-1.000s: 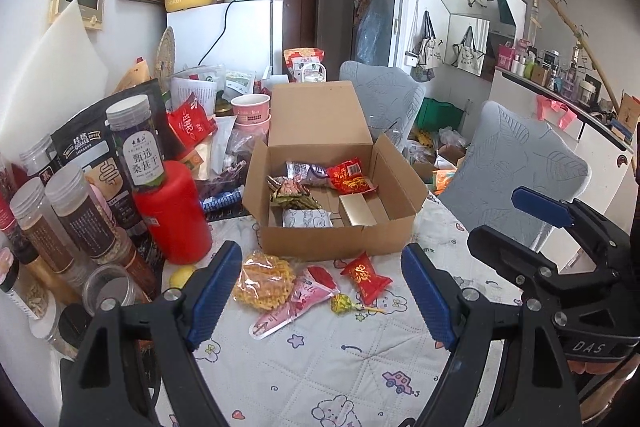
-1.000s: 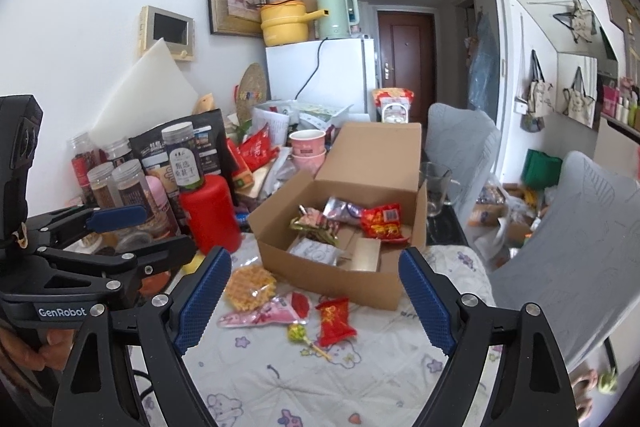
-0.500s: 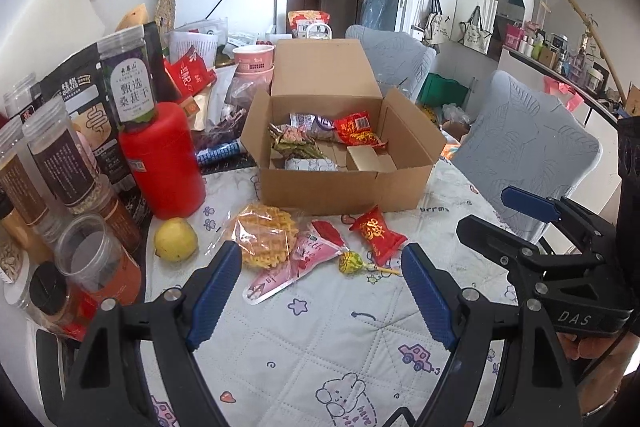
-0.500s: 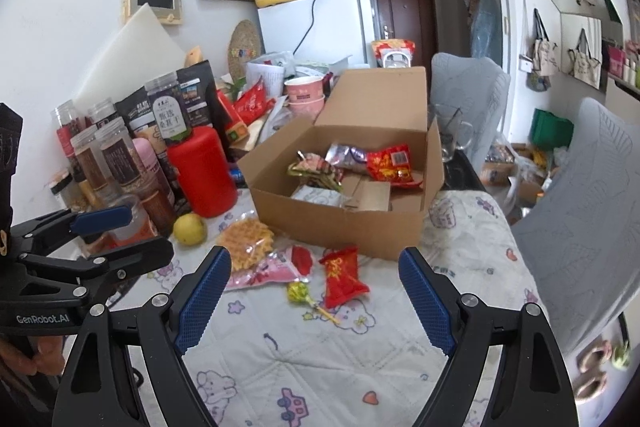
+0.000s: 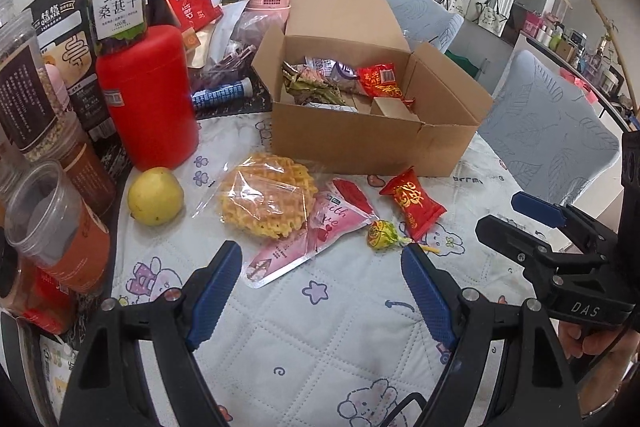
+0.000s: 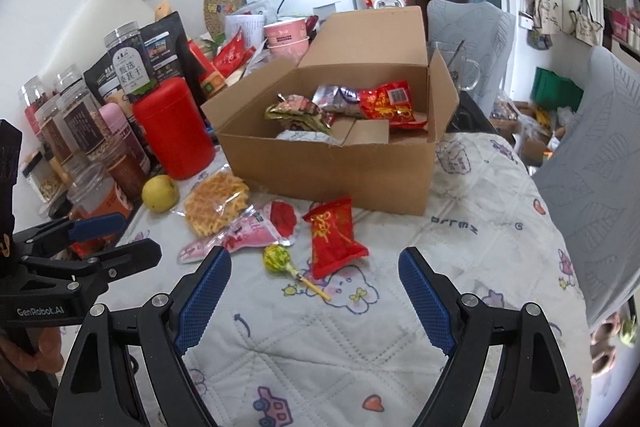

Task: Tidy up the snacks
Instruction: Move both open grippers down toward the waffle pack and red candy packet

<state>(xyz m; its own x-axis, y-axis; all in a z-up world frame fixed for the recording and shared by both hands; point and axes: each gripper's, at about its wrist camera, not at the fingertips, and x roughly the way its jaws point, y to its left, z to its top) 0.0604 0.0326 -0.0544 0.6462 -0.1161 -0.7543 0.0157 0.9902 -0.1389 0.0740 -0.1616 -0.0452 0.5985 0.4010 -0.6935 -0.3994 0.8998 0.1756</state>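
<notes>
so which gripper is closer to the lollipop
Right, by a little. The lollipop lies just ahead of the open right gripper, slightly left of centre. From the open left gripper it sits ahead and off to the right.

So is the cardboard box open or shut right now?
Open. The cardboard box has its lid flap standing up at the back, and the snack packets inside show from above.

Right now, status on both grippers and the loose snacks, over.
Left gripper and right gripper open, empty, above the tablecloth. Waffle pack, pink pouch, lollipop, red packet lie before the open box. Nothing blocking.
</notes>
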